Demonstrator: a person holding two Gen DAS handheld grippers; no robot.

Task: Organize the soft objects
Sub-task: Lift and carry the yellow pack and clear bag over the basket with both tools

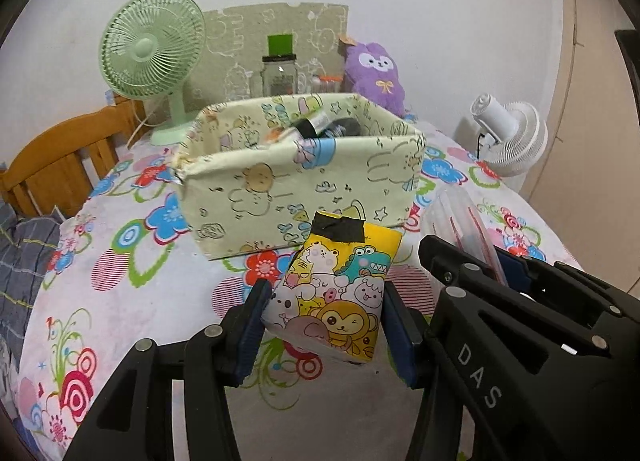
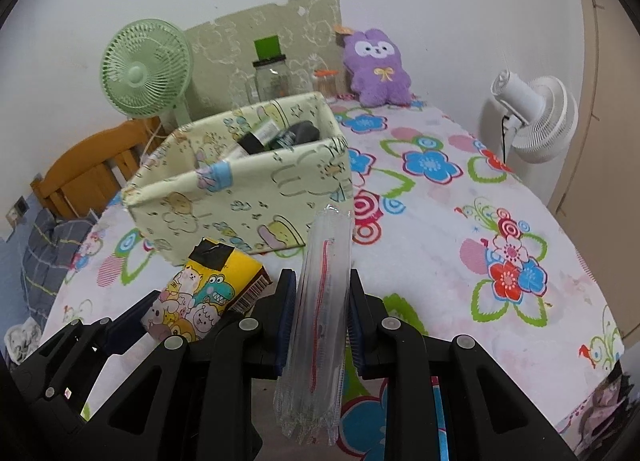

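Both my grippers loaded, before the pale cartoon-print fabric box (image 1: pixel 304 189).
My left gripper (image 1: pixel 324 321) clamps the yellow cartoon-animal tissue pack (image 1: pixel 336 297) between its pads; my right gripper (image 2: pixel 322 325) pinches the clear crinkly plastic sleeve (image 2: pixel 320 321).

Even, soft indoor light; sharp focus; strong fisheye warp

Both wrist views are bright and diffusely lit from above, with faint shadows only beneath each tool and a small glare spot on the glass jar (image 1: pixel 279 75) far ahead. Black vignette rims every corner, straight lines bow towards the edges, and no motion blur shows.
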